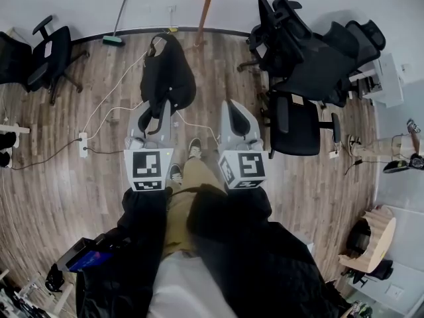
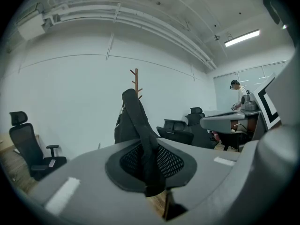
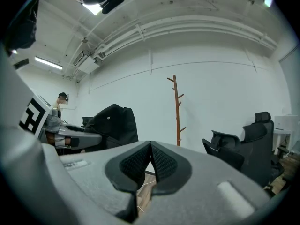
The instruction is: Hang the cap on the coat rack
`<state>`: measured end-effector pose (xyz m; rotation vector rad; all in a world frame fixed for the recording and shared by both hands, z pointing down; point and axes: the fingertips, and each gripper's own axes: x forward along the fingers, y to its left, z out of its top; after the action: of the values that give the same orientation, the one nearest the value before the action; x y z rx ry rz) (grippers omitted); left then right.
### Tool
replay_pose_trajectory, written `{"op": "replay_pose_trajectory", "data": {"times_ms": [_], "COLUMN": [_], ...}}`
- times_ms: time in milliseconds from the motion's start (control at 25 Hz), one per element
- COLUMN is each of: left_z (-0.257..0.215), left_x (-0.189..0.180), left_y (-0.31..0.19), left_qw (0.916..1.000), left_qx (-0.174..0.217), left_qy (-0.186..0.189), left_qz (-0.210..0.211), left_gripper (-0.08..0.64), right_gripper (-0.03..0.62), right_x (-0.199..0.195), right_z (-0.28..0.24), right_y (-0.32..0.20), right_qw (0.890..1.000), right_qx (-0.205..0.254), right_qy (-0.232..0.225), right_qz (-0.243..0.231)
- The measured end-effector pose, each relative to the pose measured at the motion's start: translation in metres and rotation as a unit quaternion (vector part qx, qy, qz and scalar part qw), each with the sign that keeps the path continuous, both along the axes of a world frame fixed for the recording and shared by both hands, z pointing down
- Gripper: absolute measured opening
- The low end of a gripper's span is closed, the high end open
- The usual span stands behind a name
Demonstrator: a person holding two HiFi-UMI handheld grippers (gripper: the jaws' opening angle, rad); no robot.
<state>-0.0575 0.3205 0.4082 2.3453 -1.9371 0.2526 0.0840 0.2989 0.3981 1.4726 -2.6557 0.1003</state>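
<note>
left gripper (image 2: 149, 172), low centre, clamps the black cap (image 1: 167, 78); right gripper (image 3: 150, 165) closed, empty. coat rack (image 1: 206, 8) stands at upper centre, well apart: hanging not yet done.

Wood-plank floor (image 1: 59, 201), brown. On it: white pwr strip (image 1: 83, 144) w/ white cable (image 1: 114, 103); blk office chair (image 1: 50, 58) at left; blk chairs (image 1: 311, 65) clustered at right; coat rack (image 1: 207, 8) and broom (image 1: 112, 41) by far wall.

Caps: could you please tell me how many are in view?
1: a black cap, pinched by the left gripper, not yet on the coat rack. No other cap shows; one could be hidden.
</note>
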Motion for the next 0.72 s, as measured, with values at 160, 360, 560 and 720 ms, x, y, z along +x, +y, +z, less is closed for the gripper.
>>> {"op": "replay_pose_trajectory", "data": {"times_ms": [160,360,560,720], "left_z": [0.002,-0.005,-0.008,-0.014], "left_x": [0.007,0.007,0.014,0.016], "left_y": [-0.033,-0.100,-0.157,-0.171], "left_qw": [0.9999,0.9994,0.9990,0.9988], "left_qx": [0.001,0.010,0.011,0.011], "left_qy": [-0.010,-0.027,-0.038,-0.040], "left_qz": [-0.006,-0.017,-0.022,-0.026], "left_gripper": [0.041,0.041,0.041,0.041], "right_gripper": [-0.005,-0.005,-0.005,-0.005], "right_x": [0.007,0.007,0.015,0.018], "right_z": [0.006,0.005,0.005,0.003], "right_y": [-0.036,-0.105,-0.163,-0.177], "right_qw": [1.000,1.000,0.999,0.999], "right_qx": [-0.001,0.006,0.007,0.001], "right_qy": [-0.011,-0.026,-0.034,-0.039], "right_qz": [-0.005,-0.016,-0.023,-0.027]}}
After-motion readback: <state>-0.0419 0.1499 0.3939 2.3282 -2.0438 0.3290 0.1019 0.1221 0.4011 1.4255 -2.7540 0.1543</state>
